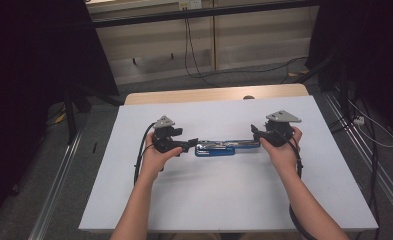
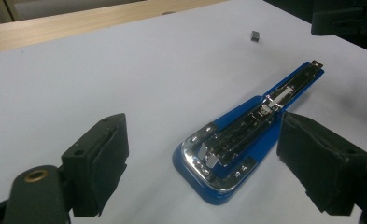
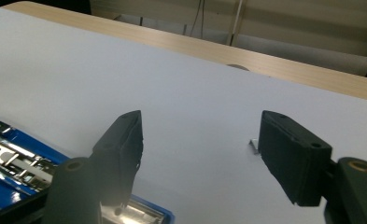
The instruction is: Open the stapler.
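A blue stapler (image 1: 224,147) lies opened out flat on the white table top (image 1: 224,200), its metal magazine facing up. My left gripper (image 1: 191,145) is at its left end. In the left gripper view the stapler's rounded end (image 2: 218,163) lies between the left gripper's (image 2: 204,144) wide-apart jaws, and the pads do not touch it. My right gripper (image 1: 256,134) is at the right end. In the right gripper view the stapler (image 3: 13,163) sits at the lower left beside the right gripper's (image 3: 202,140) open jaws, which have nothing between them.
A small loose metal piece (image 2: 254,36) lies on the white surface beyond the stapler's tip, and appears as a staple strip (image 3: 253,145) beside my right jaw. The wooden table edge (image 1: 209,93) runs along the far side. Cables cross the floor behind.
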The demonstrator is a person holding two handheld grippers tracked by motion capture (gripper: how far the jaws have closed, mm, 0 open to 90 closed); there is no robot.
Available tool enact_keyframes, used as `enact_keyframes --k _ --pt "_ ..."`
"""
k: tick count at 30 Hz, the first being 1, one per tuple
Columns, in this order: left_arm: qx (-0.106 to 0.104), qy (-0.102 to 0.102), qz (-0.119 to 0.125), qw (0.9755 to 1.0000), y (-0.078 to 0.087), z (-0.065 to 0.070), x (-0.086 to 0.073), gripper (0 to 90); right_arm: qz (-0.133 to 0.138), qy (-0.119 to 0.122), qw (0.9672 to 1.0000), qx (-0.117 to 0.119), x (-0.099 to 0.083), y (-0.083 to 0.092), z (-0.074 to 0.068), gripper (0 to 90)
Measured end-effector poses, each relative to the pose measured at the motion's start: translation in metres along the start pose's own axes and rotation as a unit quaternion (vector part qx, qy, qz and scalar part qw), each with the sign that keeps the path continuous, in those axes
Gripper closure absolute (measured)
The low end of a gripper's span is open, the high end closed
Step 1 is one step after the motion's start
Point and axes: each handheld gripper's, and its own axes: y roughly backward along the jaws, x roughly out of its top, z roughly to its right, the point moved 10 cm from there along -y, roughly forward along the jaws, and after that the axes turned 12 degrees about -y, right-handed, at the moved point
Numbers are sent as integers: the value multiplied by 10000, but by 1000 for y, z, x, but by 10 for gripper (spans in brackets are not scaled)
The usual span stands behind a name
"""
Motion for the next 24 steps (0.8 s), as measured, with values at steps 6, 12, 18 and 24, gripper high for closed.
enact_keyframes --k 6,12,18,24 --pt "16 -90 -82 9999 4 0 -1 139 -23 -86 9998 -165 1 -1 15 271" --pt "-4 -91 -164 9998 4 0 -3 118 -103 -215 9993 -284 -2 -7 29 240" --pt "25 -110 -243 9996 8 0 -5 102 -184 -293 9986 -392 -5 -14 40 220" --pt "12 -47 -152 9999 11 -1 -3 95 -338 -344 9975 -519 -12 -28 48 249"
